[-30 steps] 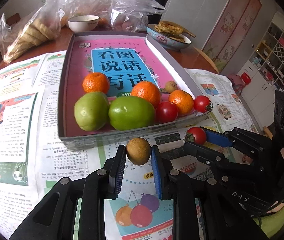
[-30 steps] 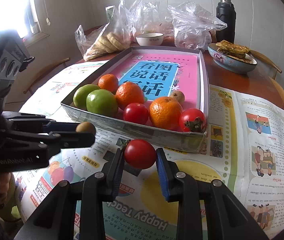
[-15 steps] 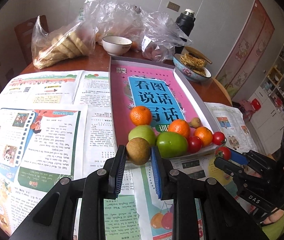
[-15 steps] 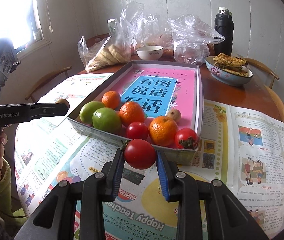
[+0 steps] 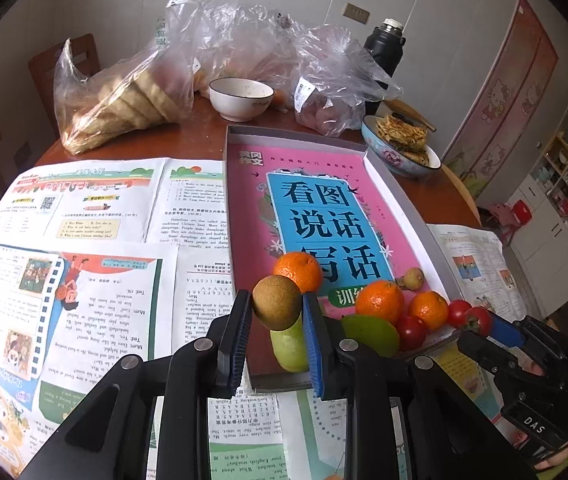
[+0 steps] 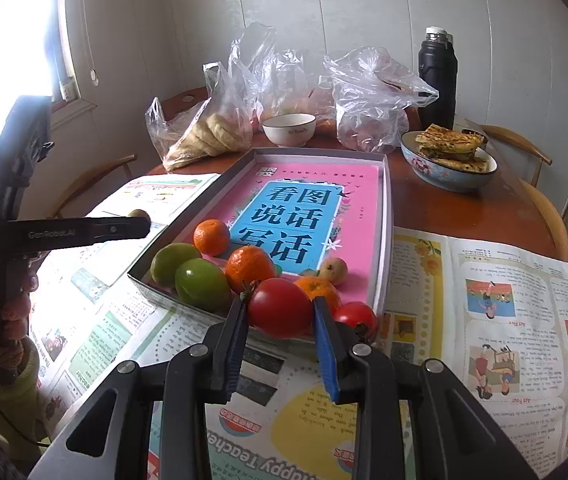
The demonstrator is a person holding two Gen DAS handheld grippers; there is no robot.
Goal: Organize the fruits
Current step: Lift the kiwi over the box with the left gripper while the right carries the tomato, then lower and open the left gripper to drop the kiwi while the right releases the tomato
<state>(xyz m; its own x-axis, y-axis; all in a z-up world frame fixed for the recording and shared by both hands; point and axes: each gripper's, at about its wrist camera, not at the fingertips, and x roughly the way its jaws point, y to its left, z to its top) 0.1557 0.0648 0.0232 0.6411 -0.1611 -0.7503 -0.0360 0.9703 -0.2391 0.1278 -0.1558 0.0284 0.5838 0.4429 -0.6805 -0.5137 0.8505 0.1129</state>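
My left gripper [image 5: 277, 309] is shut on a brown kiwi [image 5: 277, 307], held in the air over the near left corner of the grey tray [image 5: 400, 196]. My right gripper [image 6: 281, 309] is shut on a red tomato [image 6: 280, 307], raised just before the tray's [image 6: 387, 216] near edge. In the tray's near end lie two green fruits [image 6: 200, 283], three oranges [image 6: 211, 237], more tomatoes [image 6: 358, 316] and a small brown fruit [image 6: 334, 270], on a pink and blue book cover. In the right wrist view the left gripper [image 6: 140, 222] shows at the left with the kiwi [image 6: 138, 213].
Newspapers [image 5: 84, 264] cover the near part of the round wooden table. Behind the tray stand a white bowl [image 5: 241, 98], plastic bags of bread and food [image 5: 124, 104], a black flask [image 6: 437, 78] and a bowl of flatbread [image 6: 450, 158]. Chairs ring the table.
The left gripper has risen and swung left with the kiwi, from in front of the tray to above its near left corner. The right gripper has lifted a little with the tomato.
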